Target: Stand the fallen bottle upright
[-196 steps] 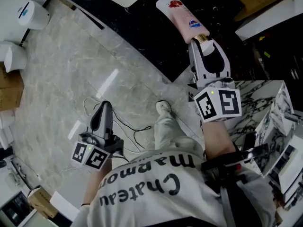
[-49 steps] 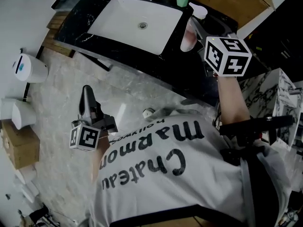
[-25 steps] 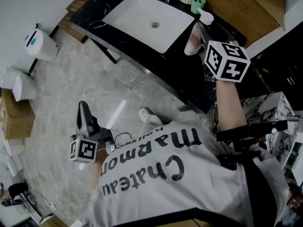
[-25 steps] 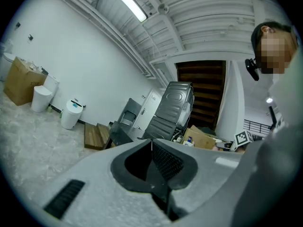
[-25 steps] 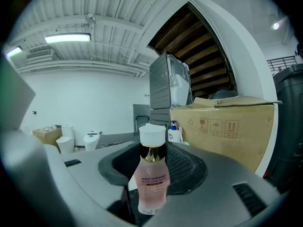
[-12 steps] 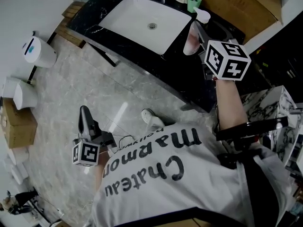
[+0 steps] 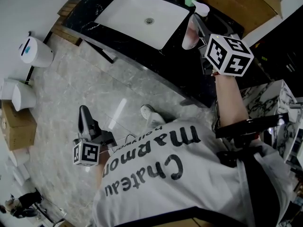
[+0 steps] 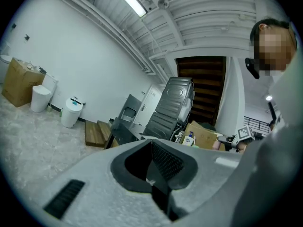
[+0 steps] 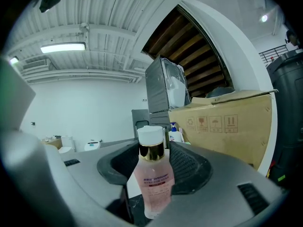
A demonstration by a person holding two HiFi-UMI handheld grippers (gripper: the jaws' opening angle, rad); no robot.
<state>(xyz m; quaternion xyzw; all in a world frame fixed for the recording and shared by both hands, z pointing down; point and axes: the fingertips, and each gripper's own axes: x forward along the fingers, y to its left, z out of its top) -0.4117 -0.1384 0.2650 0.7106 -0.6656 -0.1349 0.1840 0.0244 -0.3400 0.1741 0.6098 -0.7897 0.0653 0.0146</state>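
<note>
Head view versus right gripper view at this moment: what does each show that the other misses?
Head view only: the white sink, the left gripper over the floor, the person's shirt. Right gripper view only: the label on the pink bottle, the jaws either side of it, the ceiling light. Both: that bottle, standing at the right gripper.

The bottle (image 7: 188, 35), lying in the right tongs (image 9: 152, 159) before, now stands upright.

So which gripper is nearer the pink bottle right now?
Right. The right gripper has the pink bottle upright between its jaws, beside the sink. The left gripper hangs shut over the floor, far from it.
</note>
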